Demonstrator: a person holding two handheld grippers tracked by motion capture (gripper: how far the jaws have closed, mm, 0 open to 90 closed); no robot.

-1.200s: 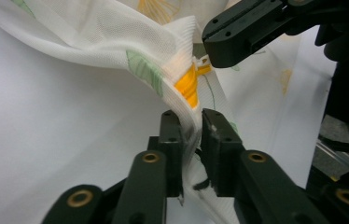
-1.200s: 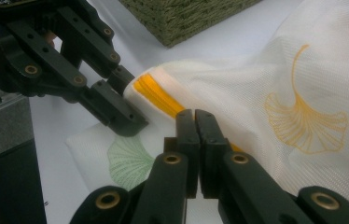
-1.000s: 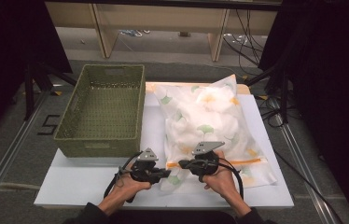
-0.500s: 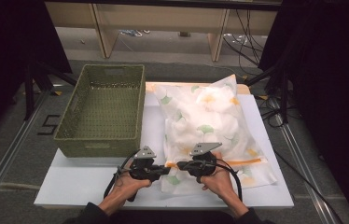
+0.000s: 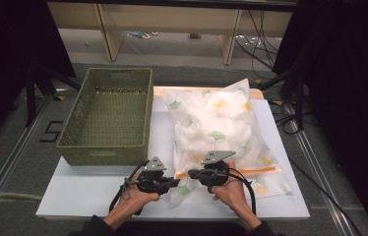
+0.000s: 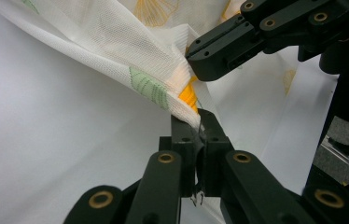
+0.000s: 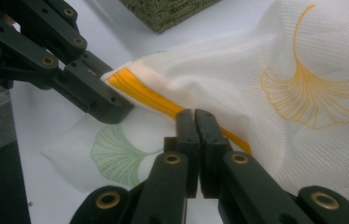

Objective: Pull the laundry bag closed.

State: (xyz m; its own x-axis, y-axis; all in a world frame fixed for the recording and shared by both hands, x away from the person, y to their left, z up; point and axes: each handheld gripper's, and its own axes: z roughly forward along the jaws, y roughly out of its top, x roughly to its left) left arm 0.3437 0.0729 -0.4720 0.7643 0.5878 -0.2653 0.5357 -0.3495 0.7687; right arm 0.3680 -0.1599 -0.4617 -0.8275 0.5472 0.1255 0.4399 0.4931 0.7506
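Observation:
A white mesh bag (image 5: 216, 123) printed with ginkgo leaves lies stuffed full on the white table (image 5: 98, 191). An orange zipper (image 5: 251, 171) runs along its near end. My left gripper (image 5: 176, 182) is shut on the bag's corner fabric (image 6: 182, 109) at the zipper's end (image 6: 189, 95). My right gripper (image 5: 192, 174) faces it from the right, only a little way off. Its jaws (image 7: 194, 114) are shut on the orange zipper (image 7: 149, 98). Whether they hold a pull tab is hidden. Each gripper appears in the other's view: right gripper (image 6: 196, 58), left gripper (image 7: 116, 105).
A green woven basket (image 5: 106, 113) stands on the table's left half, just left of the bag. Bare white table lies in front of it. Cables and table legs sit on the floor beyond the far edge and to the right.

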